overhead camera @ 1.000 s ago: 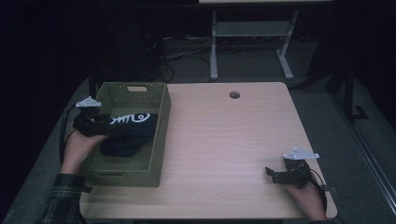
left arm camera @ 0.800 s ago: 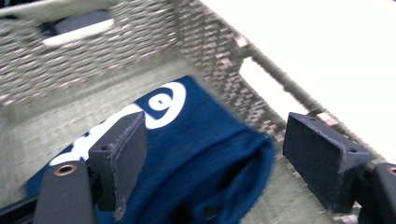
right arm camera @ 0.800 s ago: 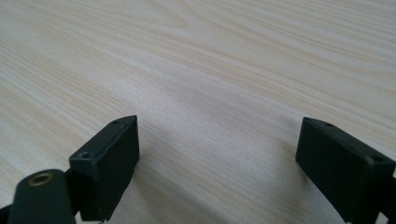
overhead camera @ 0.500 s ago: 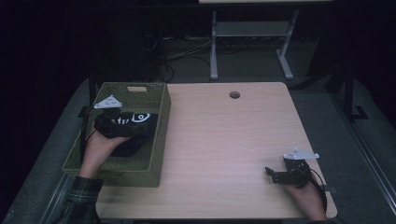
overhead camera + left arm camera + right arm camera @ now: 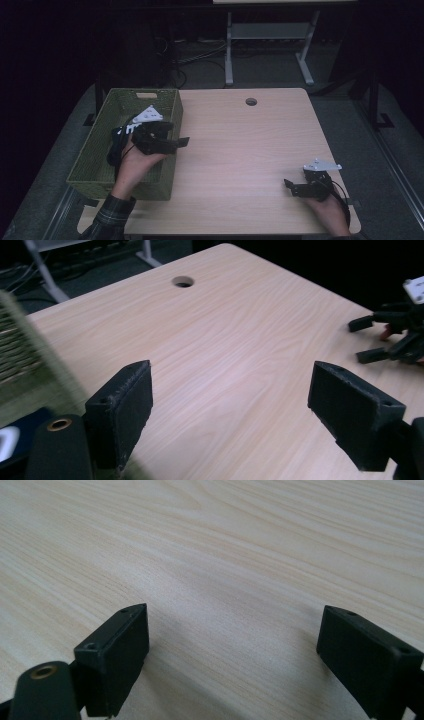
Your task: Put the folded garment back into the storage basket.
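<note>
Pale wood desk [image 5: 240, 150] seen from above, with a round cable hole [image 5: 251, 102] near its far edge. Green woven basket [image 5: 100, 150] at the desk's left end, with a slot handle in its far wall. Left tool [image 5: 177, 142] held by the left hand [image 5: 135, 162] above the basket's right wall, grey three-cornered plate on top, jaws pointing right over the bare wood; jaws spread wide apart with nothing between them, as the left gripper view [image 5: 230, 410] confirms. In that same view, blurred basket weave [image 5: 30, 355] along the left edge, a patch of dark blue cloth with a white mark [image 5: 10, 440] at the bottom left corner, too little visible to say what it is, and the cable hole [image 5: 183, 281] farther off. Right tool [image 5: 291, 187] down near the desk's near right corner, well apart from the basket, held by the right hand [image 5: 327, 210], jaws pointing left and low over the wood. Seen also at the right edge of the left gripper view [image 5: 367, 340]. Right gripper view [image 5: 232, 655]: both black jaws standing well apart, plain wood grain between them, nothing gripped. Beyond the desk, a dark floor with cables [image 5: 195, 57] and the legs of a metal stand [image 5: 270, 45].
</note>
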### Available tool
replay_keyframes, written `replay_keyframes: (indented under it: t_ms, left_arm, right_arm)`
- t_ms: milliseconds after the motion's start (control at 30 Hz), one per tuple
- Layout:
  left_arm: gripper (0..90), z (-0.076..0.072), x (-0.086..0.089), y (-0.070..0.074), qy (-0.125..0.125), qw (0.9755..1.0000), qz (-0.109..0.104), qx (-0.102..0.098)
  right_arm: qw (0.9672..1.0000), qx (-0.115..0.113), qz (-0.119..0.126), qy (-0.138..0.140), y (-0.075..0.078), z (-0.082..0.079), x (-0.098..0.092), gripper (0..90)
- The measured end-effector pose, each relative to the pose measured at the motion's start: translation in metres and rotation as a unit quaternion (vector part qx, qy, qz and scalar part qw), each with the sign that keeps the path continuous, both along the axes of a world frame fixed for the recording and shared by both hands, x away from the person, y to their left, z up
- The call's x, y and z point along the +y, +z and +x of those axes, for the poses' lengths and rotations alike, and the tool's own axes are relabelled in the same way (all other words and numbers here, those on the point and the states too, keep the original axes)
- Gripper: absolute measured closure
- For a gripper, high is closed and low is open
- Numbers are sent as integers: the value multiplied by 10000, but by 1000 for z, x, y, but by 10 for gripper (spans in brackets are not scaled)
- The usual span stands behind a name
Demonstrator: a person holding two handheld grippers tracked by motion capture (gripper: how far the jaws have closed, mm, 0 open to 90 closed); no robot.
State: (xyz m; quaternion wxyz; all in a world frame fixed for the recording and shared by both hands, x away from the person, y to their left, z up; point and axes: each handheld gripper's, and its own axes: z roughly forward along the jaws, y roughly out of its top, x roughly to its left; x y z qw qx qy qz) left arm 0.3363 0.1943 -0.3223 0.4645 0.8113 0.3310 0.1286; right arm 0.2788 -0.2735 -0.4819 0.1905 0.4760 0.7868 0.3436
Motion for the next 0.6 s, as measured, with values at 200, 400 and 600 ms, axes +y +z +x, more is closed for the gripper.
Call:
replay_keyframes:
  t_ms: [200, 400, 600]
  left_arm:
    - [172, -10, -34, -8, -203, 9998, 7, 33]
    - [172, -20, -63, -24, -315, 9995, 36, 40]
    - [163, -28, -85, -43, -421, 9990, 154, -37]
  right_arm:
    - [10000, -1, -1, 0, 0, 0, 0, 130]
    - [10000, 0, 1, -2, 0, 0, 0, 130]
    - [10000, 11, 7, 2, 0, 0, 0, 130]
